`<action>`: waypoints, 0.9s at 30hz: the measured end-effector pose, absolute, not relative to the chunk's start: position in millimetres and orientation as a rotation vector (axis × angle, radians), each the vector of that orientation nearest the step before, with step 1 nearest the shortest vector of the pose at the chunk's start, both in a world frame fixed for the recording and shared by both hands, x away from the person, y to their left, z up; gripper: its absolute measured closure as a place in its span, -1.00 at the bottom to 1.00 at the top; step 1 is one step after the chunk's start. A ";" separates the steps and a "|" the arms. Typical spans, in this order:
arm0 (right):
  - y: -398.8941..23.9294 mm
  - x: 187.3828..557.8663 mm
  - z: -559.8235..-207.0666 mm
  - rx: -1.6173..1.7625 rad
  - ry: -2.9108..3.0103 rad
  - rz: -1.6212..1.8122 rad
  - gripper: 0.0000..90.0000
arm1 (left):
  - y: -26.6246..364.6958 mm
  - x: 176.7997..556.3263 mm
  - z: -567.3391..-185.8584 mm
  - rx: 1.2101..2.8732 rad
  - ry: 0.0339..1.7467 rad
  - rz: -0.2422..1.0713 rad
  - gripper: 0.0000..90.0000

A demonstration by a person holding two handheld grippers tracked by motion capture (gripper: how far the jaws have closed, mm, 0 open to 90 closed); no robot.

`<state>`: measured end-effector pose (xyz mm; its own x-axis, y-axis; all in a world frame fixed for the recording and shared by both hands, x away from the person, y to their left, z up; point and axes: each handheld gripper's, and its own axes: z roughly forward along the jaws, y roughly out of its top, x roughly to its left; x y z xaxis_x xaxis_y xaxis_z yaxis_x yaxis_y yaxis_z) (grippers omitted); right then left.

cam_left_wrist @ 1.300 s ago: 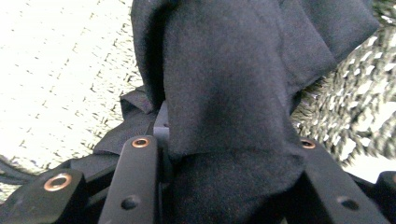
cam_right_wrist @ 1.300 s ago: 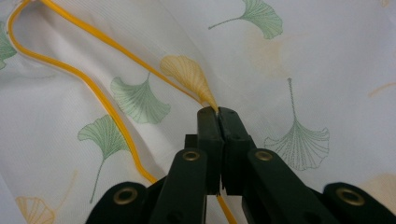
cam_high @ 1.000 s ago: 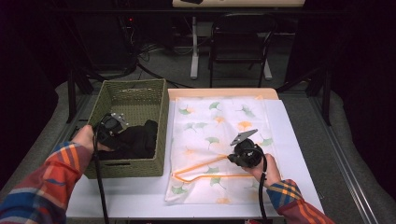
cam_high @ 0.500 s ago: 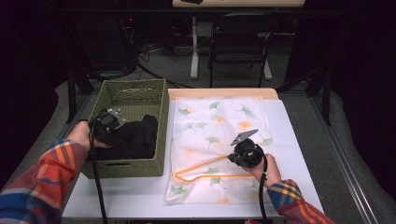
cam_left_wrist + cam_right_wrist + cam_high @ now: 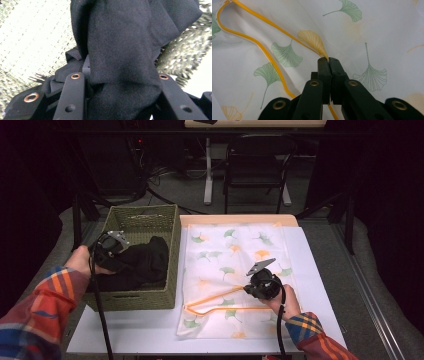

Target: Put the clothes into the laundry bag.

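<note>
At my white table (image 5: 150,332), my right gripper (image 5: 328,61) has its jaws pinched together on the orange-piped edge of a white mesh laundry bag printed with green and yellow ginkgo leaves (image 5: 235,265), which lies flat across the tabletop. The thin orange zip line (image 5: 262,47) loops away from the closed tips. My checked red, blue and orange sleeves enter from the near edge.

To the left, my left gripper (image 5: 111,251) is clamped on a bunched black cloth garment (image 5: 120,50). It hangs partly lifted over the rectangular olive-green woven basket (image 5: 172,245), with the rest heaped inside; the fabric fills the gap between the jaws. The basket stands just beside the bag, on the table's left part.

No brand, label or writing can be read on anything here.

Beyond the table's far edge, a strip of pale wood (image 5: 235,219) shows, then grey floor (image 5: 190,195) with trailing cables, a black chair (image 5: 257,165) and dark curtains.
</note>
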<state>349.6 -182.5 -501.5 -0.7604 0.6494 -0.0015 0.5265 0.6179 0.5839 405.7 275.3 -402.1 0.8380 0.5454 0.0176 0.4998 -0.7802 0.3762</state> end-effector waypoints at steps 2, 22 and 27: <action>-182.6 349.3 -501.2 0.967 2.626 0.849 0.98 | 274.7 403.6 -395.6 2.658 0.786 0.187 0.40; -183.6 351.4 -498.0 0.973 2.622 0.854 0.98 | 268.9 391.5 -348.8 2.647 0.761 0.243 0.40; -183.6 351.3 -495.3 0.970 2.615 0.854 0.98 | 263.6 385.1 -338.4 2.656 0.747 0.257 0.40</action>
<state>351.3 -183.6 -495.3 -0.7564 0.6541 -0.0075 0.5235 0.6122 0.5926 385.1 263.6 -338.4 0.8430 0.5328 0.0744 0.4656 -0.7918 0.3953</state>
